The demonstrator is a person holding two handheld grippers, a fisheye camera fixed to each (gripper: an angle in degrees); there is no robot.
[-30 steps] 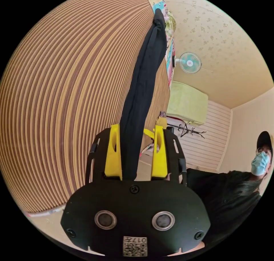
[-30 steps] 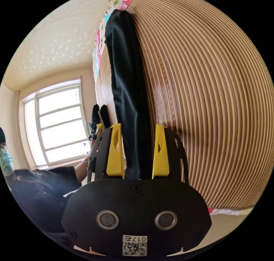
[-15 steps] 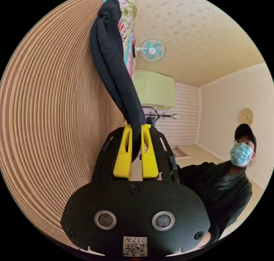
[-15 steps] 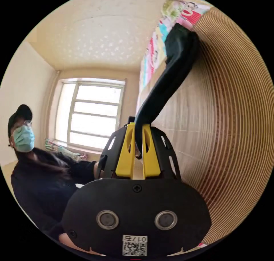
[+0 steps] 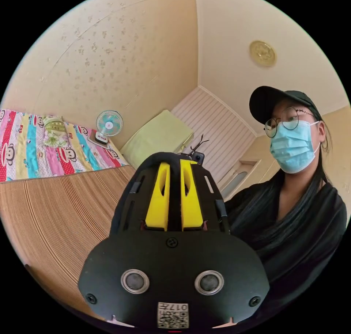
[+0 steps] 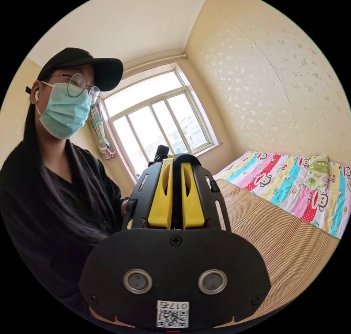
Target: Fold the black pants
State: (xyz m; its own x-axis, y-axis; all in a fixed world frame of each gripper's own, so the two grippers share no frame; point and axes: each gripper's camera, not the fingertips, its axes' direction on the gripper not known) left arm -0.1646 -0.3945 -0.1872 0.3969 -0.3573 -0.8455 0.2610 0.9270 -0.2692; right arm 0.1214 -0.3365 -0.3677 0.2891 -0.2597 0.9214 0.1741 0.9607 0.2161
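Observation:
The black pants show as a narrow dark strip pinched between the yellow jaws of my left gripper, which is shut on them. The cloth curls over the jaw tips and drops down the gripper's left side. In the right gripper view, the black pants are likewise clamped between the yellow jaws of my right gripper, with a fold arching over the tips. The rest of the garment hangs hidden behind both gripper bodies.
A person in dark clothes stands close behind both grippers. The bed's striped bamboo mat lies below, with a colourful cartoon sheet beyond it. A fan, a green cover and a window line the walls.
Both grippers, open around the pants a second ago, have shut on them and swung up off the mat. Both views now face the room and the person; the cloth drapes over the tips.

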